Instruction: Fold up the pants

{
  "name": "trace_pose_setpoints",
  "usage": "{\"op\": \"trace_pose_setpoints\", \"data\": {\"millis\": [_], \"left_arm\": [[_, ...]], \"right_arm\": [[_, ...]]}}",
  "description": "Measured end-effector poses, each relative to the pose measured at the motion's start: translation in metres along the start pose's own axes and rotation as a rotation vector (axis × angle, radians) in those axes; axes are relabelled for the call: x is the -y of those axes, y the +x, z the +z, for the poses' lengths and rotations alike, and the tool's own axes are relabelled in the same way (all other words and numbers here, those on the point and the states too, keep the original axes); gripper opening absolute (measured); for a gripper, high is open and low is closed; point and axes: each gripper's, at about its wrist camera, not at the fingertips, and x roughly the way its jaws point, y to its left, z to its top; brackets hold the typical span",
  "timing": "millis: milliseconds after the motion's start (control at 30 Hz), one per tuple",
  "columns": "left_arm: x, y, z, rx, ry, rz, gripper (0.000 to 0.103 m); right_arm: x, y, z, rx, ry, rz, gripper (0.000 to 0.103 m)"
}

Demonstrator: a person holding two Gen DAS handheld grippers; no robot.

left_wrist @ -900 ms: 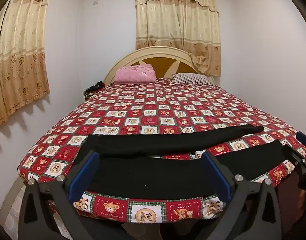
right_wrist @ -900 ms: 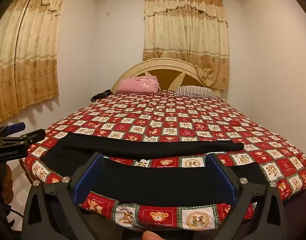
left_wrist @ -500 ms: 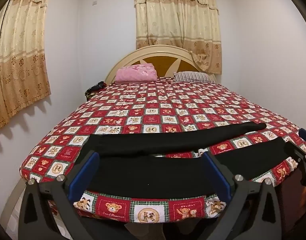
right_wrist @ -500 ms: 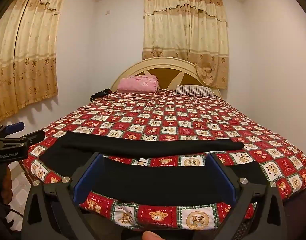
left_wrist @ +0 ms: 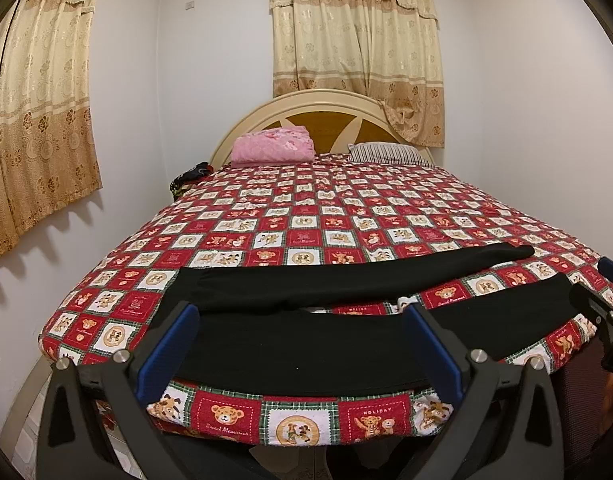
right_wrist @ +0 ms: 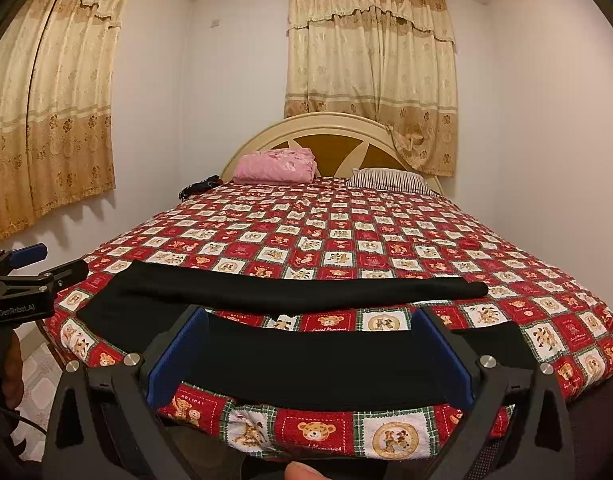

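Lying flat across the near end of the bed (left_wrist: 346, 216), black pants (left_wrist: 306, 344) spread w/ both legs running sideways, far leg angled away from the near one. Left gripper (left_wrist: 302, 344) hovers above near leg, jaws fully released, nothing held. Right gripper (right_wrist: 310, 356) same: wide apart, empty, over near leg.

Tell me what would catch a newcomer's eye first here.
The red teddy-bear quilt covers the whole bed. Black pants lie flat across its near edge, legs spread toward the right. At the headboard sit a pink blanket and, to its right, a striped pillow.
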Motion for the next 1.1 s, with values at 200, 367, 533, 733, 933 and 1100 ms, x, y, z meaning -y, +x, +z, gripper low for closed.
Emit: {"op": "trace_pose_setpoints", "data": {"millis": [200, 367, 533, 733, 933, 1100], "left_arm": [[0.0005, 0.002, -0.0017, -0.001, 0.001, 0.001, 0.103], [0.0008, 0.0022, -0.0015, 0.0, 0.002, 0.001, 0.103], [-0.0004, 0.0027, -0.0022, 0.001, 0.003, 0.001, 0.103], [-0.0012, 0.004, -0.0047, 0.0, 0.004, 0.001, 0.103], [-0.0011, 0.0039, -0.0048, 0.0, 0.003, 0.001, 0.103], [-0.0009, 0.0039, -0.0048, -0.001, 0.003, 0.001, 0.103]], "right_arm": [[0.0012, 0.0013, 0.0006, -0.008, -0.001, -0.003, 0.102], [0.0009, 0.0018, -0.0001, -0.008, -0.001, -0.003, 0.102], [0.0009, 0.002, 0.0, -0.009, -0.001, -0.003, 0.102], [0.0017, 0.0024, -0.0014, -0.013, -0.002, -0.002, 0.102], [0.002, 0.0042, -0.0037, -0.015, -0.003, -0.004, 0.102], [0.0019, 0.0043, -0.0033, -0.017, -0.003, -0.004, 0.102]]}}
